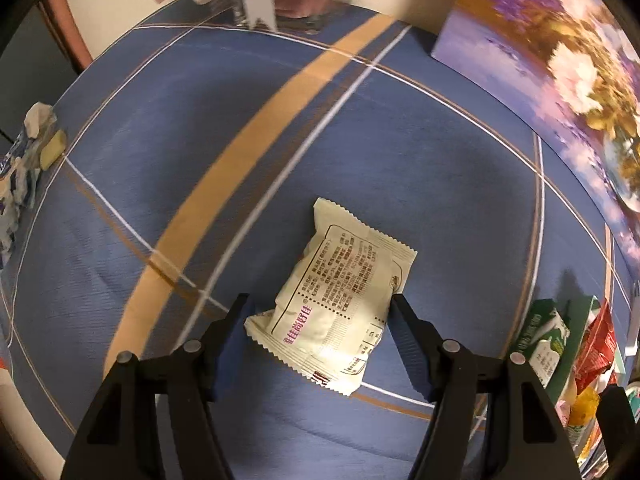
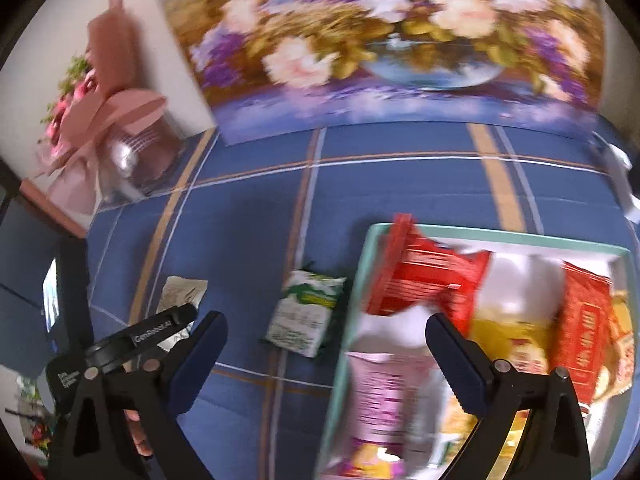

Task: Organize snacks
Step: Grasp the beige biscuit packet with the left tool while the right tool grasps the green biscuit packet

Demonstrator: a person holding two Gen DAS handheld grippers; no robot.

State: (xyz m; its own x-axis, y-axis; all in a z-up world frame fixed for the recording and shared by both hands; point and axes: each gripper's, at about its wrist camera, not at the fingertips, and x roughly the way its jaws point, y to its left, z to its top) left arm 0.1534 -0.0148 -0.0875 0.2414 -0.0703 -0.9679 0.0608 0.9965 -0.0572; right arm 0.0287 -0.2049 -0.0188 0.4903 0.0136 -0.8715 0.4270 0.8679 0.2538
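Cream packet (image 1: 336,300): crinkly, serrated ends — we see left gripper (image 1: 320,308) pads clamping it.
Right gripper (image 2: 326,326): wide, empty — tray (image 2: 360,276) contents blurred.

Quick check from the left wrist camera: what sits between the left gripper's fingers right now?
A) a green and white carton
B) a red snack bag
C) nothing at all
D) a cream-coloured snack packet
D: the cream-coloured snack packet, printed side up, lies on the blue tablecloth between the fingers of the left gripper, which are closed against its sides.
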